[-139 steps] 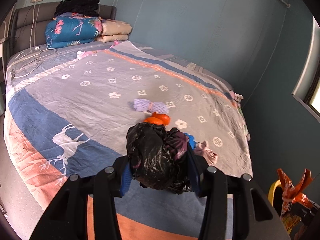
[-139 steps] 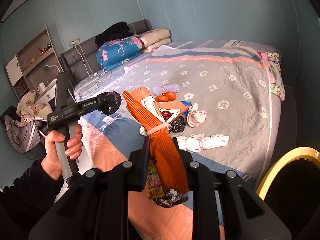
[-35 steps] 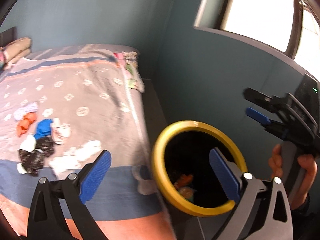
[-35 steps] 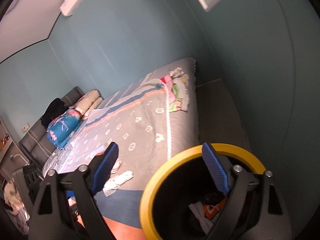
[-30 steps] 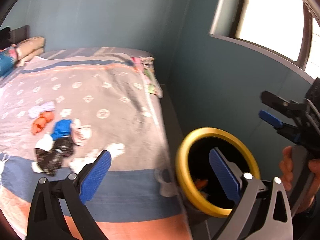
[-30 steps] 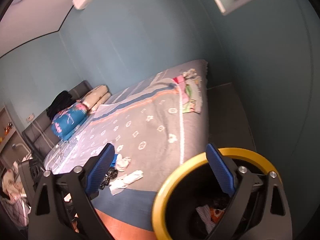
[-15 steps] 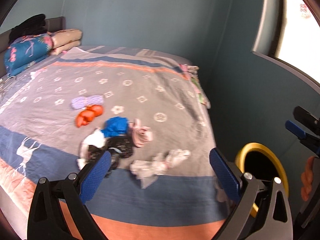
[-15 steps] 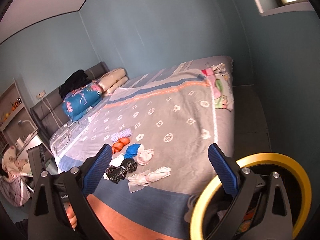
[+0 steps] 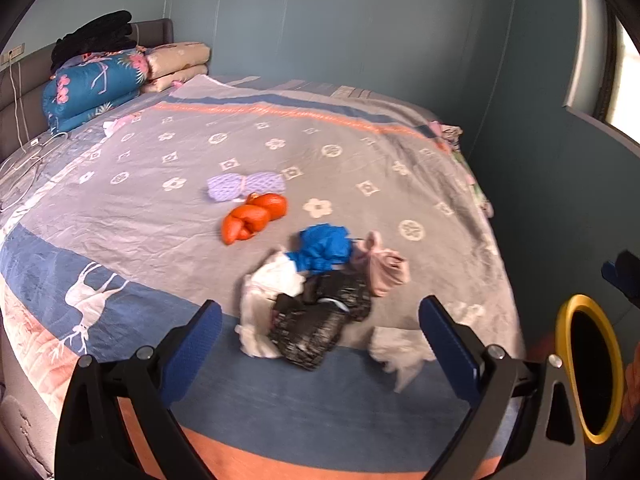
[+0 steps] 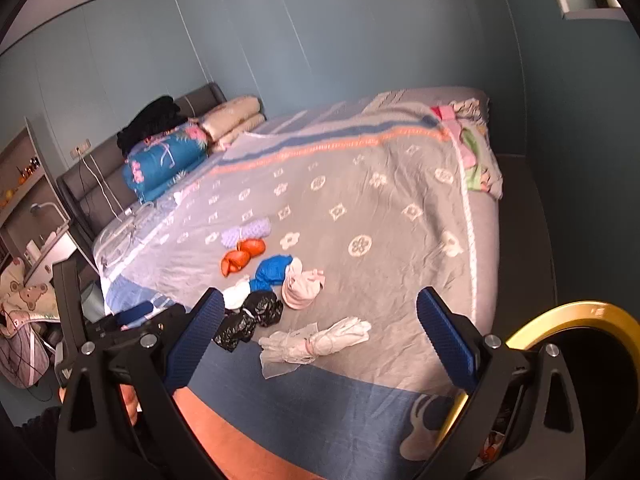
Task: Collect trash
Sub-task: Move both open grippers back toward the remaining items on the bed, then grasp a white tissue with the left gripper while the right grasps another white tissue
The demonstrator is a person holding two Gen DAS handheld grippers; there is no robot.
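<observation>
Knotted trash bundles litter a grey patterned bed [image 9: 160, 208] in a teal-walled room. Both tools, left tool [image 9: 320, 338] and right tool [image 10: 320, 330], now gape wide and empty, swung from the yellow-rimmed bin [image 10: 576, 312] back toward the bed.

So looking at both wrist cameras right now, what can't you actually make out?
- Inside of the yellow-rimmed bin: right wrist view, hidden by its rim and the right gripper; in the left wrist view it is only dark.
- White bag at the bed edge: left wrist view, motion-blurred.
- Shelf items: right wrist view, too small.
- Left gripper: body cut off by the bottom edge.
</observation>
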